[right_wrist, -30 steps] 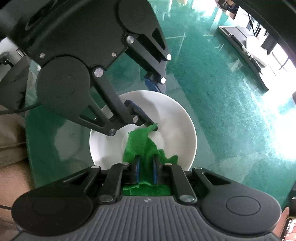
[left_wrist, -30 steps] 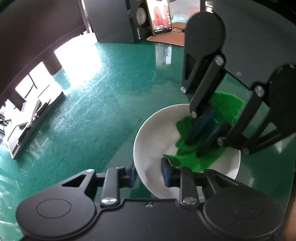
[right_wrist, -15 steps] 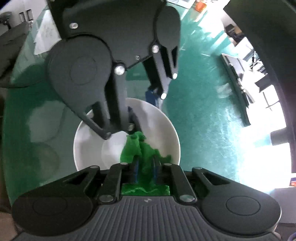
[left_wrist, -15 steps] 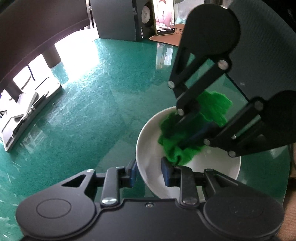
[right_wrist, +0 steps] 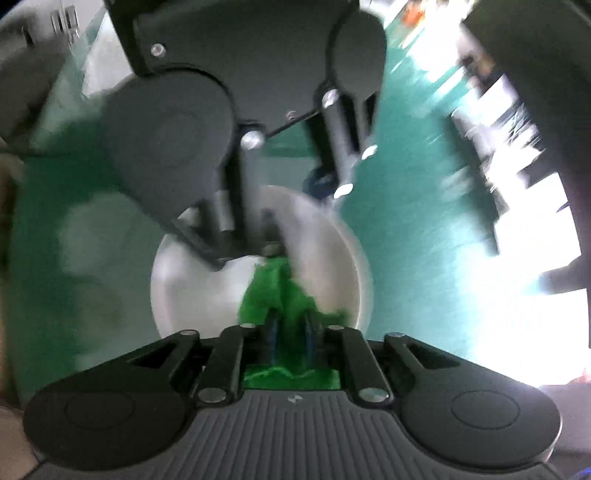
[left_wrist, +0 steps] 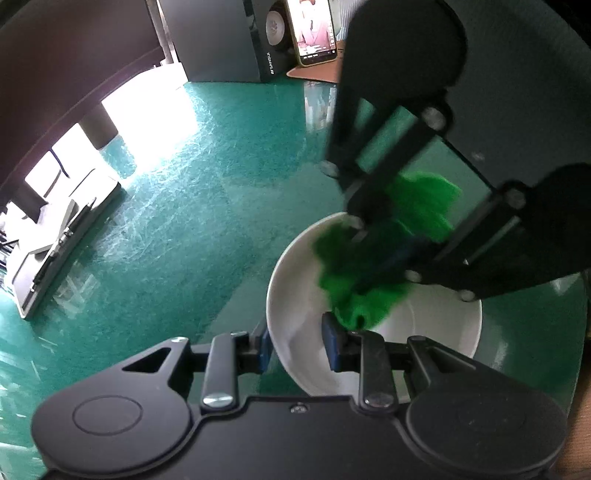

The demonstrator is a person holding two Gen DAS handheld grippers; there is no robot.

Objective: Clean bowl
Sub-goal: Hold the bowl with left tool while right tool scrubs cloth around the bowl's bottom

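While the left gripper [left_wrist: 297,343] pinches the near rim of the white bowl [left_wrist: 295,280], one blue pad inside the wall and the other outside it, the right gripper [right_wrist: 291,326] is clenched on a bunched green cloth [right_wrist: 275,291] and presses it down into the bowl's hollow. From the left wrist view the cloth sits against the far inner wall and spills over the rim behind the right gripper's black linkage. From the right wrist view, which is smeared by motion blur, the cloth fills the narrow gap between the two pads and trails forward across the bowl's floor. Underneath, the bowl stands on a glossy teal tabletop [left_wrist: 177,206]. At the table's far edge a lit phone [left_wrist: 314,31] leans beside a dark speaker [left_wrist: 258,37].
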